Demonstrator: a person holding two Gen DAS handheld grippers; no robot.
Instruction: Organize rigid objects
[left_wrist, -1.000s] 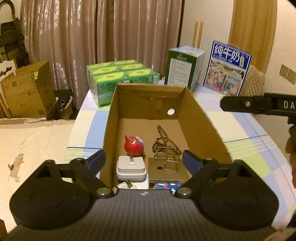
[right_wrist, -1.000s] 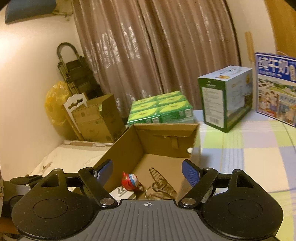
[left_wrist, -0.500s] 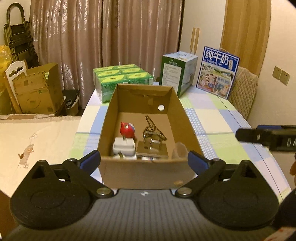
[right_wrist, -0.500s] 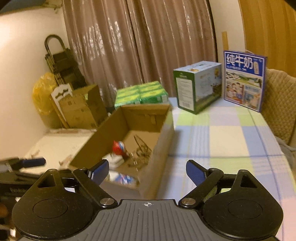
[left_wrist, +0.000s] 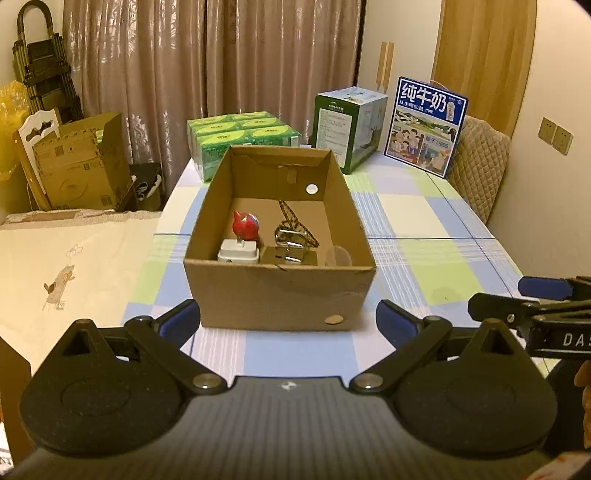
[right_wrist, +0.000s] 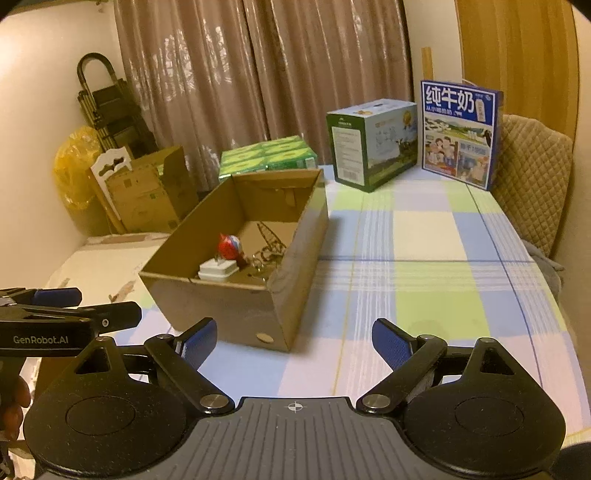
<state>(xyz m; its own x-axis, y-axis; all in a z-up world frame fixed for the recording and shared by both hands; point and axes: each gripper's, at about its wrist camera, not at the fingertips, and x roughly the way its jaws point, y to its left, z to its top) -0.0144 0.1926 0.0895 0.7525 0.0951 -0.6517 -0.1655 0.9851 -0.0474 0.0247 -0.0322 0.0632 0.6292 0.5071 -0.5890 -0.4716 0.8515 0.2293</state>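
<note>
While both the left gripper (left_wrist: 288, 317) and right gripper (right_wrist: 293, 338) hover wide and empty, the cardboard box (left_wrist: 280, 295) holds a red toy (left_wrist: 245, 225) and white adapter (left_wrist: 238, 253).

Ahead of you on the checked tablecloth (left_wrist: 413, 221): open brown cardboard box (left_wrist: 280, 295); inside, white plug adapter (left_wrist: 238, 252) before round red toy (left_wrist: 245, 225).

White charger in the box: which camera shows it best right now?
Left wrist: the white charger faces the camera over the cardboard box's near wall. The right wrist view shows it from the side, smaller.
</note>
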